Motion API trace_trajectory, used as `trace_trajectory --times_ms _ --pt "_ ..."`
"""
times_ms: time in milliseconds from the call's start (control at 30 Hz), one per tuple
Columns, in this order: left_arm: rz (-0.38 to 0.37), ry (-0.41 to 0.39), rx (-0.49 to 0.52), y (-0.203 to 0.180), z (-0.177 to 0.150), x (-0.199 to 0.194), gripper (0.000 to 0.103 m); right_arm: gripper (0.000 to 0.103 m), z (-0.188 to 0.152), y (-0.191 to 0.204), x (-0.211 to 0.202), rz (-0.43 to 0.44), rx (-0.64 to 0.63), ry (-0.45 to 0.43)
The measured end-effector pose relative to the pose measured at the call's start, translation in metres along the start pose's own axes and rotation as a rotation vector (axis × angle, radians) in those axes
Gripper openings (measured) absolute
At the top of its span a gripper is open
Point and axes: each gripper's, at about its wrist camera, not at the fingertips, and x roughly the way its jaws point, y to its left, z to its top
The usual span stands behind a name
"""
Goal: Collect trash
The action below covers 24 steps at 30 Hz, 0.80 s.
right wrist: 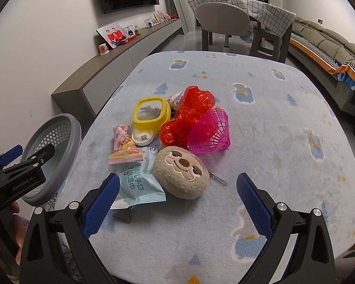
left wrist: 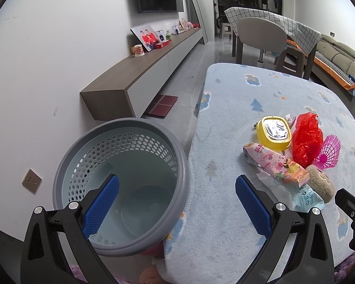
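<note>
Hovering wide and empty, right tool (right wrist: 177, 203) risks grabbing plush (right wrist: 181, 172) instead of wrapper (right wrist: 139, 182); left tool (left wrist: 177, 203) wide over bin (left wrist: 120, 184).

Both the left gripper (left wrist: 176, 202) and the right gripper (right wrist: 177, 201) had matte black angular arms, silver round screw heads and blue cross-hatched pads (right wrist: 101, 204), with white lettering on the left one's side and bare fingers behind it.

We see a table under a blue fleece cover (right wrist: 260, 142); wrappers (right wrist: 139, 182), a yellow box (right wrist: 151, 113) and a plush keychain (right wrist: 181, 174) lie clustered on it.
</note>
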Motion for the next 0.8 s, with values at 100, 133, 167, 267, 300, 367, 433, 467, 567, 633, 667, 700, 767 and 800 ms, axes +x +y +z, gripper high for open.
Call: trace_trajectory --times_ms 100,133,167,267,300,367,433,467,567,633,667,700,767,800 --pt "0.000 -0.005 0.003 -0.002 0.000 0.000 0.097 0.095 0.000 -0.004 0.001 0.000 0.007 0.002" --pt "-0.002 -0.005 0.004 -0.003 0.000 0.001 0.097 0.095 -0.001 -0.007 0.002 -0.003 0.007 0.003" --pt "-0.007 -0.006 0.003 -0.003 0.000 0.001 0.097 0.095 -0.002 -0.009 0.003 -0.010 0.008 0.005" --pt "-0.018 0.000 0.002 -0.007 0.000 0.003 0.097 0.095 -0.003 -0.014 0.009 -0.014 0.013 0.021" --pt "-0.018 0.003 0.005 -0.009 -0.001 0.004 0.097 0.095 -0.003 -0.017 0.011 -0.007 0.020 0.028" --pt "-0.022 0.008 0.010 -0.012 -0.001 0.006 0.097 0.095 -0.002 -0.021 0.018 0.004 0.035 0.042" --pt "-0.023 0.015 0.018 -0.015 -0.002 0.008 0.097 0.095 0.000 -0.027 0.023 0.014 0.046 0.054" --pt "-0.022 0.018 0.022 -0.017 -0.002 0.009 0.097 0.095 0.002 -0.029 0.025 0.022 0.053 0.058" --pt "-0.024 0.022 0.029 -0.020 -0.002 0.011 0.097 0.095 0.009 -0.033 0.033 0.047 0.063 0.073" --pt "-0.033 0.025 0.027 -0.021 -0.003 0.013 0.097 0.095 0.014 -0.034 0.040 0.035 0.059 0.088" --pt "-0.039 0.026 0.024 -0.021 -0.003 0.013 0.097 0.095 0.016 -0.034 0.045 0.030 0.056 0.099" --pt "-0.043 0.028 0.021 -0.021 -0.003 0.013 0.097 0.095 0.018 -0.034 0.049 0.030 0.057 0.109" --pt "-0.042 0.032 0.020 -0.022 -0.004 0.014 0.097 0.095 0.020 -0.034 0.060 0.034 0.063 0.139" --pt "-0.042 0.032 0.022 -0.023 -0.004 0.015 0.097 0.094 0.020 -0.034 0.065 0.041 0.064 0.154"
